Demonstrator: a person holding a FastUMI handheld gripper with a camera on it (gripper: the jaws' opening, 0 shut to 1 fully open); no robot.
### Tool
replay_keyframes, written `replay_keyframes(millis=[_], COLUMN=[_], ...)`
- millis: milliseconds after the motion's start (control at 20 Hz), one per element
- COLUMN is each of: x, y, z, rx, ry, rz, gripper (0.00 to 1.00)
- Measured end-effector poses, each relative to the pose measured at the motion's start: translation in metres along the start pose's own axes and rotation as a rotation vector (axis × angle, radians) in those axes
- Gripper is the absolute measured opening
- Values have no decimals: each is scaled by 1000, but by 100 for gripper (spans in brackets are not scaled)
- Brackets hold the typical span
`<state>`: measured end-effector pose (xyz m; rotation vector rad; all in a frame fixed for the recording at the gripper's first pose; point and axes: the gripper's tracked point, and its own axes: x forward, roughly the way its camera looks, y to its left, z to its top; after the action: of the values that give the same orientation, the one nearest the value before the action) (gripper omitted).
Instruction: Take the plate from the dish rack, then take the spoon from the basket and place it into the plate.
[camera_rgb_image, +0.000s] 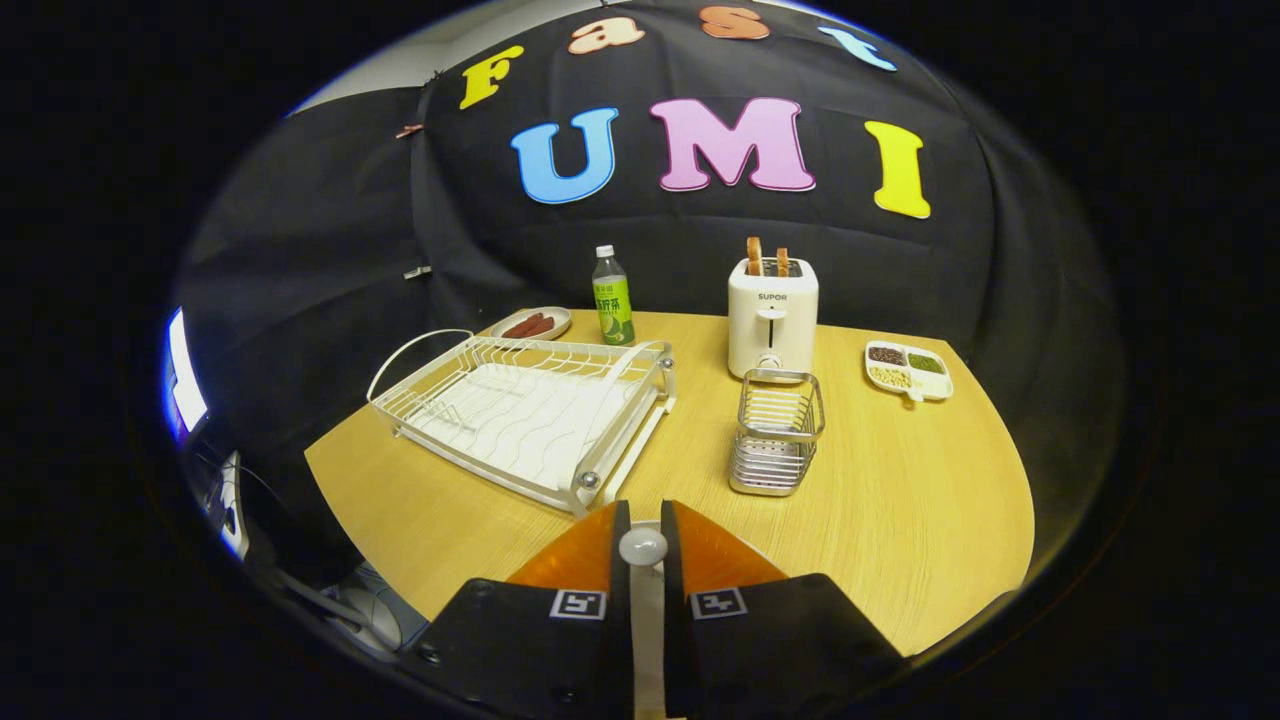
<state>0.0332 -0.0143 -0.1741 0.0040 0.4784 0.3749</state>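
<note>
My gripper (645, 510) hovers over the near edge of the wooden table (900, 520). Its fingers stand close together with a white spoon (642, 546) pinched between them. The spoon's rounded end sits just behind the fingertips and its shaft runs back down the narrow gap. Beyond the fingers and to the left lies the white wire dish rack (525, 410), with nothing in its slots. The metal wire basket (777, 432) stands upright just ahead and to the right of the fingertips, and I see nothing sticking out of it.
At the back stand a white toaster (771, 318) with two slices of toast, a green-labelled bottle (612, 298), a small dish of sausages (532, 323), and a divided tray of grains (908, 370) at the right. The table's curved front edge lies close below my fingers.
</note>
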Motion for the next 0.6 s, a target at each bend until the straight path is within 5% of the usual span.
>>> replay_keyframes(millis=[450, 500, 600], x=[-6, -3, -7], y=[6, 9, 5], z=[-37, -36, -23], rx=[37, 55, 79], ry=[106, 113, 88], rz=[-16, -1, -22], gripper=[19, 23, 62])
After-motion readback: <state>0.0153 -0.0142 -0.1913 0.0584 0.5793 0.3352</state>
